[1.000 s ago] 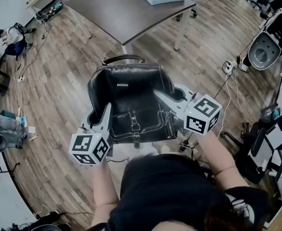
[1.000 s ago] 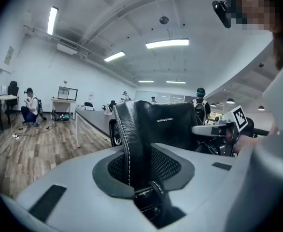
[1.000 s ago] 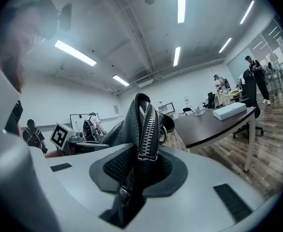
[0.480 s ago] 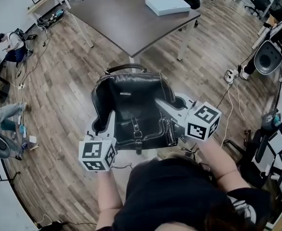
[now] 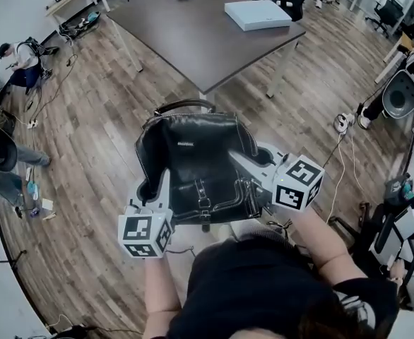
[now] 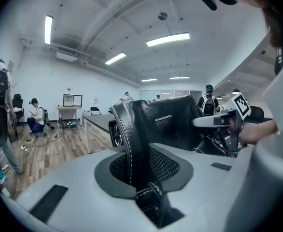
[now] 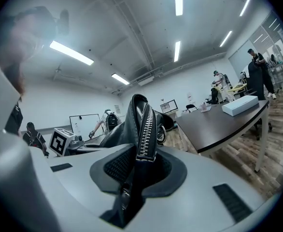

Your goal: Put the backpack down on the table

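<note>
Moved: backpack (image 5: 193, 164), left gripper (image 5: 150, 188) and right gripper (image 5: 248, 154) are nearer the table (image 5: 193, 41) corner than a second ago; more tabletop shows.
Left gripper: jaws have just been closing; narrow, clamped on the backpack's stitched left edge.
Right gripper: jaws narrow, clamped on the backpack's zippered right edge; zip (image 7: 145, 129) shut.
Backpack: black leather, held in the air between both grippers, over the floor (image 5: 87, 154), short of the table and not touching it; pocket side faces the head camera, handle (image 5: 184, 106) toward the table.
Backpack contents: cannot tell; buckled front pocket (image 5: 205, 193) closed.
Table: dark top, white legs, just beyond the handle.
Box (image 5: 258, 15): pale, flat, lid on, toward the table's far side; contents not visible.
</note>
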